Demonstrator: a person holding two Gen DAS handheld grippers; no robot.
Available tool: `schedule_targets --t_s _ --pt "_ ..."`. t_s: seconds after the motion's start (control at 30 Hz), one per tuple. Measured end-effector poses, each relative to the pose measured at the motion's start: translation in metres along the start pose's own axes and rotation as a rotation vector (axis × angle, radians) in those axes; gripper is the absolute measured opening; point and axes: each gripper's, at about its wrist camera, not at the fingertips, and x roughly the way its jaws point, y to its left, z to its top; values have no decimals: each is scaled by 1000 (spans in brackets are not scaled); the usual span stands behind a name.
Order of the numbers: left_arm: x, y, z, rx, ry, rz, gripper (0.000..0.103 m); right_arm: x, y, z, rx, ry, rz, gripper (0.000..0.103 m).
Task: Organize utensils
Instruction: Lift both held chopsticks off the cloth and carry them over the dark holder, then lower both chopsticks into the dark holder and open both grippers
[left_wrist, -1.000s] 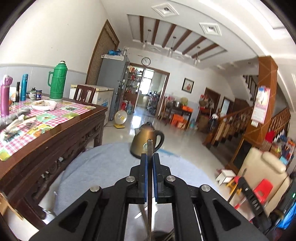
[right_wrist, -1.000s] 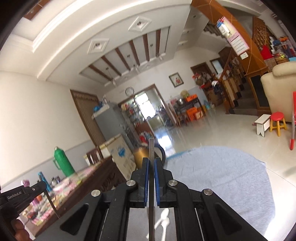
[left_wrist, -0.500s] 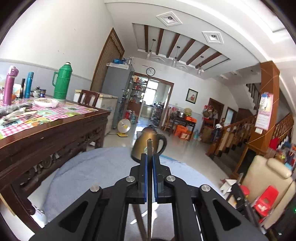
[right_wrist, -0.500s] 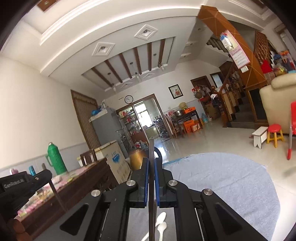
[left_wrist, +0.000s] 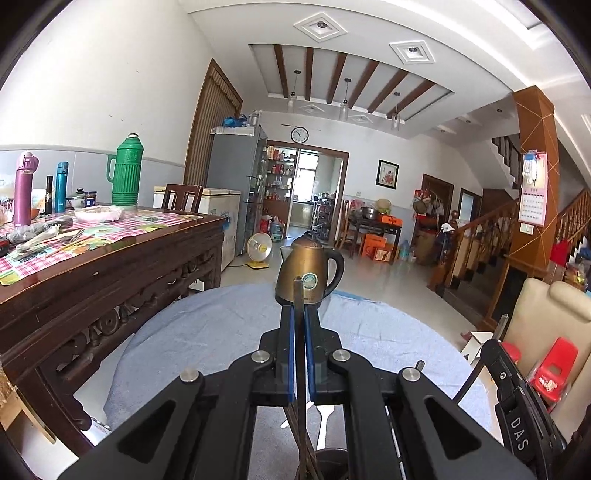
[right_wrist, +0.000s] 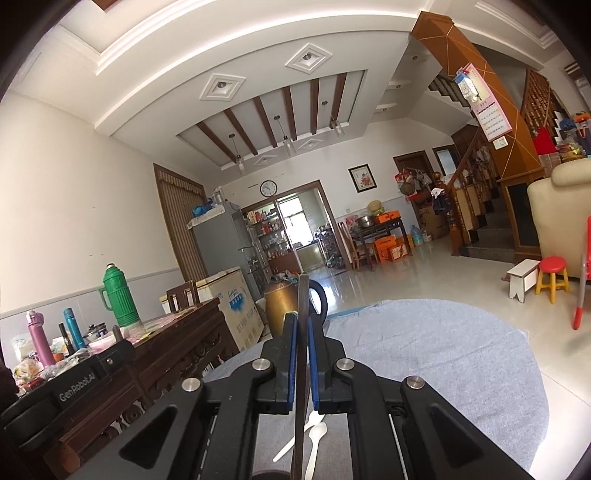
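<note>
My left gripper (left_wrist: 300, 314) is shut on a thin dark metal utensil handle (left_wrist: 298, 295) that stands upright between the blue pads; its lower end runs down toward a dark round holder (left_wrist: 330, 458) at the bottom edge. My right gripper (right_wrist: 302, 321) is shut on a similar dark flat utensil handle (right_wrist: 303, 291), also upright. White plastic spoons (right_wrist: 314, 434) lie on the blue-grey cloth (right_wrist: 424, 350) below the right gripper. A white utensil (left_wrist: 325, 421) lies on the cloth under the left gripper.
A bronze kettle (left_wrist: 308, 271) stands at the far edge of the cloth-covered round table (left_wrist: 207, 332). A dark wooden table (left_wrist: 110, 258) with a green thermos (left_wrist: 127, 170) and bottles stands to the left. The other gripper (left_wrist: 517, 398) shows at right.
Both grippers have tilted downward a little, so the room appears lower and more level. Each stays shut on its utensil handle.
</note>
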Motion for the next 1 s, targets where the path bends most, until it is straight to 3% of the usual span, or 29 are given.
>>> schedule_targets --t_s 1.0 --pt "-30 8 -4 -10 58 41 7 -37 3 -9 -30 78 85 7"
